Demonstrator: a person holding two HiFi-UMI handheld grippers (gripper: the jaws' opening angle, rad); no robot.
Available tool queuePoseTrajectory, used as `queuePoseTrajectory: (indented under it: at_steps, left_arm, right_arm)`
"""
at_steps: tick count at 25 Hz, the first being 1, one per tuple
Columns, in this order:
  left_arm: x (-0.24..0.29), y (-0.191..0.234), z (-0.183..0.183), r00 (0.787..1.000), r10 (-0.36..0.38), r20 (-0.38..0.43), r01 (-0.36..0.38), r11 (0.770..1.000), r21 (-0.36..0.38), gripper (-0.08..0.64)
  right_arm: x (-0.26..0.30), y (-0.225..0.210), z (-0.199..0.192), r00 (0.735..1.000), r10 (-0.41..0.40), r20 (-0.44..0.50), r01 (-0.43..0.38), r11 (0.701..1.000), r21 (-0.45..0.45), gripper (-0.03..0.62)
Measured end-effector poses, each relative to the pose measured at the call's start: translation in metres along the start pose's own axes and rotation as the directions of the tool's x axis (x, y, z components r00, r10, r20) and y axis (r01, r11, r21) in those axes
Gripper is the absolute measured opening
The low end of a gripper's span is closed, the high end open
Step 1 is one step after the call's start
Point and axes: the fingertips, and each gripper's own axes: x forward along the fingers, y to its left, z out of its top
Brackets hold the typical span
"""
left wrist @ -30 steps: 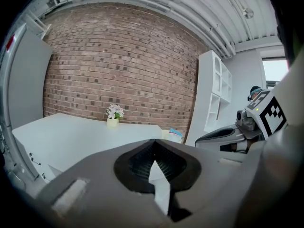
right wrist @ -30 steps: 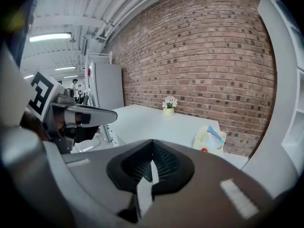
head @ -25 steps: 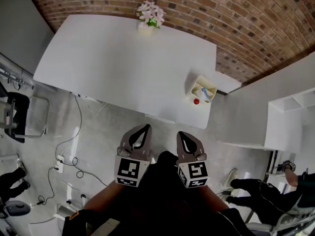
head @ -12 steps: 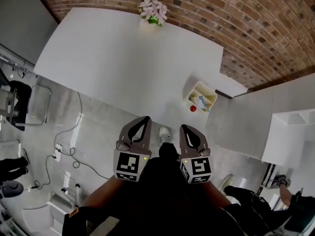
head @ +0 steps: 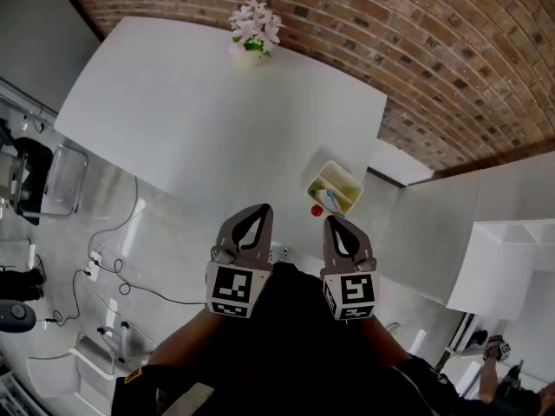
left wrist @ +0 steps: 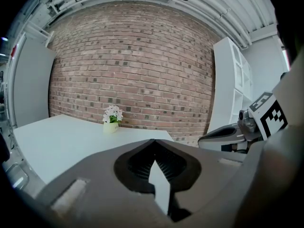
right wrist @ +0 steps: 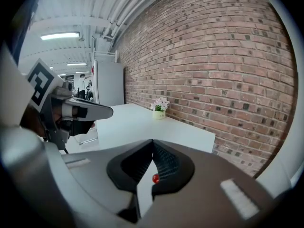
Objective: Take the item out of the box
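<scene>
Off the worktop's [head: 199,120] near edge, over the floor [head: 165,258], the left hand-held gripper [head: 259,210] and right hand-held gripper [head: 333,222] hang side by side, each with jaws closed together on nothing. Just beyond the right one, the box [head: 336,180] stands by the worktop's near right corner, a bluish item [head: 332,199] inside and a red ball [head: 316,210] just beside it at the near edge. Flowers [head: 252,29] stand at the far edge.

No legible text, only square markers on left gripper [head: 261,209], right gripper [head: 331,222]
</scene>
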Motion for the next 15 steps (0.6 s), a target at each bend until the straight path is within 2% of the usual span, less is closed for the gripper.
queuePoseTrajectory:
  at_steps: [7, 15]
  left_arm:
    - [0.037, -0.012, 0.001, 1.0, 0.025, -0.002, -0.025, 1.0, 0.014, 0.005]
    - [0.07, -0.014, -0.01, 0.999, 0.045, -0.013, -0.045, 0.999, 0.0, 0.005]
  right_arm:
    - [0.02, -0.035, -0.007, 0.999, 0.034, -0.027, -0.035, 0.999, -0.04, 0.066]
    - [0.04, -0.036, -0.022, 0.99, 0.104, -0.097, -0.113, 0.989, -0.095, 0.112]
